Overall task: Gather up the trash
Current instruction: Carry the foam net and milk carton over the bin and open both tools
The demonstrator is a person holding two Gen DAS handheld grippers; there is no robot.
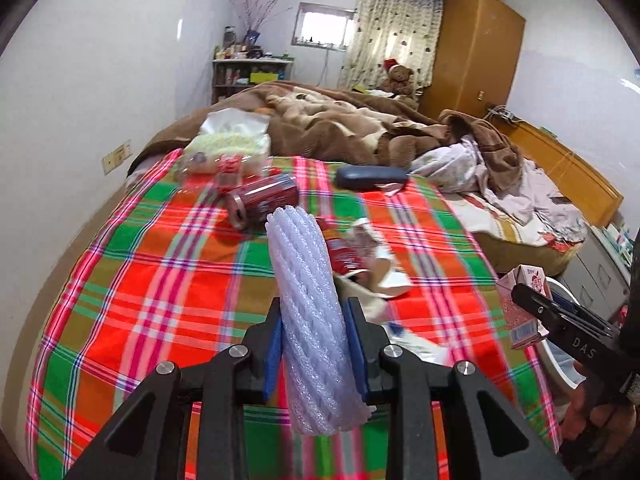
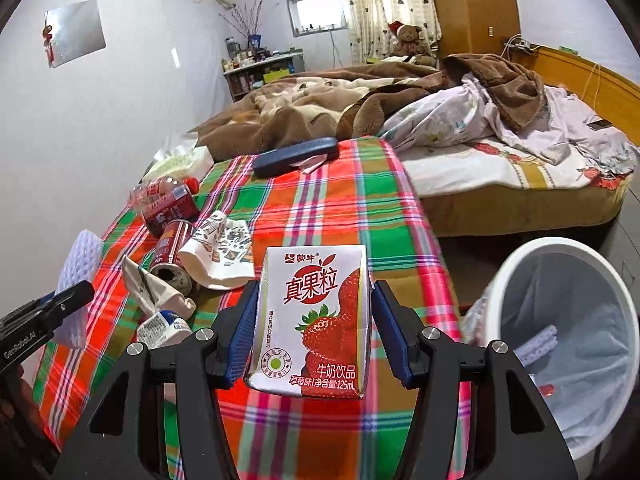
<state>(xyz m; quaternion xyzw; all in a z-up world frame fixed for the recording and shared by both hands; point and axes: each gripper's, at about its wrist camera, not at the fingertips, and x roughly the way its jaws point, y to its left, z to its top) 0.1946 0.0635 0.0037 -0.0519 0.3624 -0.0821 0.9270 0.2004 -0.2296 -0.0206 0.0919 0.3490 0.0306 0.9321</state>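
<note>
Both grippers hold trash: left (image 1: 314, 344) foam net (image 1: 308, 304), right (image 2: 312, 328) milk carton (image 2: 316, 316).

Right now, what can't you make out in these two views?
- White lined trash bin: right wrist view, base cut off by the frame edge and the right gripper.
- White foam net sleeve: left wrist view, lower end hidden behind the left gripper.
- Shelf items: too small.

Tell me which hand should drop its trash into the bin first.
Right. Its tongs hold the milk carton just beside the open bin, at the bed's near edge. The left tongs, gripping the foam sleeve, are farther from it, over the plaid cloth.
</note>
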